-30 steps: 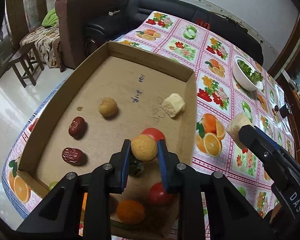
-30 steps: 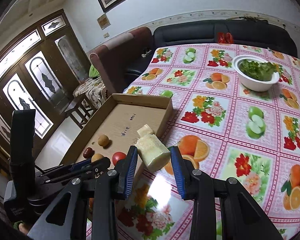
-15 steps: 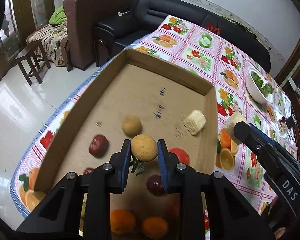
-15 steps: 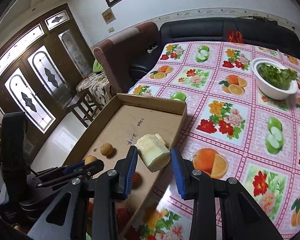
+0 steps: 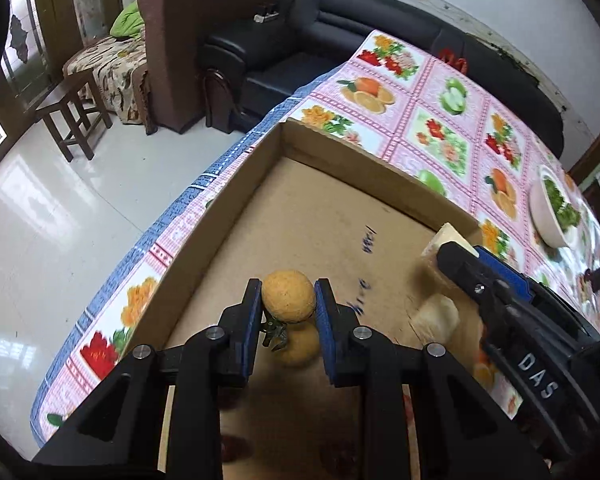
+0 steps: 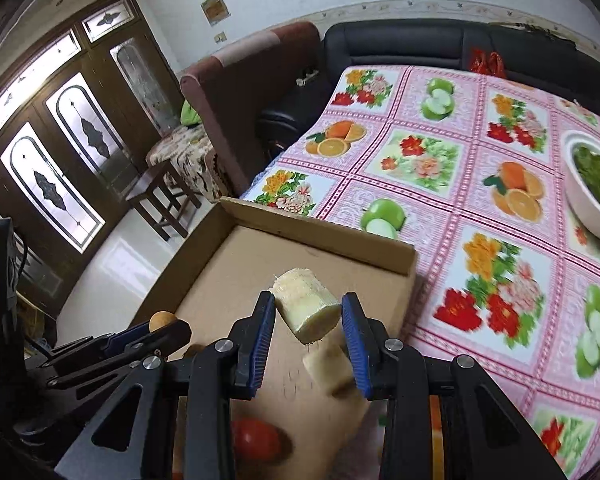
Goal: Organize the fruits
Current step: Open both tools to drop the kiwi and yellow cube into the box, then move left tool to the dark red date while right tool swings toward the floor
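My left gripper (image 5: 287,309) is shut on a round tan-yellow fruit (image 5: 288,295) and holds it above the floor of a shallow cardboard tray (image 5: 236,204). A second tan fruit (image 5: 299,346) lies on the tray just below it. My right gripper (image 6: 307,320) is shut on a pale cream cut fruit chunk (image 6: 305,305), held over the tray's (image 6: 320,228) right part. A similar pale chunk (image 6: 332,366) lies on the tray under it, and also shows in the left wrist view (image 5: 436,317). A red tomato (image 6: 256,438) lies near the right gripper's base.
The tray sits on a table with a pink fruit-print cloth (image 6: 480,184). A white bowl of greens (image 6: 594,188) stands at the far right. A black sofa (image 5: 340,32), a brown armchair (image 5: 188,24) and a wooden stool (image 5: 74,114) stand beyond the table edge.
Both grippers moved forward toward the tray's far end, still holding their fruits. The right gripper's chunk, earlier beside the tray's right wall, is now over the tray.
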A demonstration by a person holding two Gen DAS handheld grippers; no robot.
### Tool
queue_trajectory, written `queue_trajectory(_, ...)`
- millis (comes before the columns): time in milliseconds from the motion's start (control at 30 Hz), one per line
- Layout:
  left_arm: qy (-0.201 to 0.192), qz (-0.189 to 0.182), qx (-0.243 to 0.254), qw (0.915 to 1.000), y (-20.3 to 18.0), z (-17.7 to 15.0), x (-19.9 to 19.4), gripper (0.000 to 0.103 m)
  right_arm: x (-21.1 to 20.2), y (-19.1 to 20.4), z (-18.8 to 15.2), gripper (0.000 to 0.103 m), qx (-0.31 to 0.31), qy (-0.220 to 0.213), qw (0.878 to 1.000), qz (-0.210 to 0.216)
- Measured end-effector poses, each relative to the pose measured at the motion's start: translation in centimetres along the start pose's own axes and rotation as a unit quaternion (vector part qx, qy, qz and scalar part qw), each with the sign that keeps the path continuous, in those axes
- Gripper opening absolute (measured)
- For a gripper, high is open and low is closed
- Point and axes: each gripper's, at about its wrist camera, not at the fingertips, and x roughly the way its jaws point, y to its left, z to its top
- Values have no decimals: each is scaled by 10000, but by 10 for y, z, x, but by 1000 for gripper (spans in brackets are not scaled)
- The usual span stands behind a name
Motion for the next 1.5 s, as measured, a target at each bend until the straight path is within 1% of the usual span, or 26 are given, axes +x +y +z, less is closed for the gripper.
queue_trajectory(100, 80, 116, -2, 9999, 0, 4, 12, 24, 19, 2, 5, 35, -70, 143, 9999, -54)
queue_trajectory(233, 204, 168, 8, 9997, 0, 4, 25, 24, 36, 3, 6, 35, -137, 278, 9994, -140)
queue_trajectory(333, 201, 208, 24, 9996, 0, 2, 27, 24, 42, 1, 3, 35, -142, 344, 9992, -135)
queue_trajectory(500, 191, 268, 46, 9994, -2, 2, 27, 24, 42, 0, 4, 35, -135, 332, 9993, -118)
queue_trajectory(600, 204, 172, -30, 9996, 0, 0, 25, 25, 42, -1, 4, 38, -68, 331, 9994, -76)
queue_trajectory(700, 90, 128, -124, 9998, 3, -2, 14, 27, 39, -4, 3, 39, 42, 314, 9995, -3)
queue_trajectory(733, 44, 108, -141, 9998, 3, -3, 9, 32, 37, -5, 2, 45, 72, 300, 9995, 15)
queue_trajectory(767, -24, 81, -151, 9999, 3, -3, 3, 37, 33, -5, 1, 48, 107, 270, 9996, 37)
queue_trajectory(800, -72, 58, -150, 9998, 3, -3, -2, 38, 28, -5, 0, 50, 138, 216, 9997, 60)
queue_trajectory(867, -156, -1, -143, 9998, 1, -4, -12, 38, 20, -6, -1, 50, 175, 139, 9997, 71)
queue_trajectory(1033, -387, -313, -37, 9988, -11, -7, -40, 37, -7, -15, -10, 54, 322, -83, 9994, 52)
queue_trajectory(1133, -492, -639, 177, 9966, -32, -14, -58, 37, -33, -33, -24, 55, 543, -270, 9982, 9)
queue_trajectory(1167, -519, -733, 264, 9956, -39, -16, -63, 38, -48, -44, -34, 56, 621, -362, 9974, -104)
queue_trajectory(1200, -535, -864, 381, 9941, -49, -19, -69, 39, -55, -51, -39, 60, 668, -416, 9967, -189)
queue_trajectory(1233, -553, -1007, 476, 9922, -57, -23, -75, 39, -70, -66, -51, 62, 800, -503, 9948, -366)
queue_trajectory(1300, -584, -1311, 732, 9869, -78, -34, -86, 43, -94, -87, -69, 62, 965, -624, 9913, -648)
queue_trajectory(1333, -576, -1451, 853, 9841, -88, -40, -90, 47, -106, -99, -80, 63, 1025, -688, 9887, -849)
queue_trajectory(1400, -533, -1674, 1051, 9788, -106, -53, -95, 48, -132, -126, -106, 64, 1147, -753, 9806, -1398)
queue_trajectory(1433, -502, -1742, 1141, 9768, -115, -60, -95, 48, -144, -142, -122, 64, 1262, -739, 9747, -1691)
queue_trajectory(1500, -418, -1830, 1302, 9736, -133, -75, -92, 48, -163, -166, -147, 64, 1480, -727, 9651, -2034)
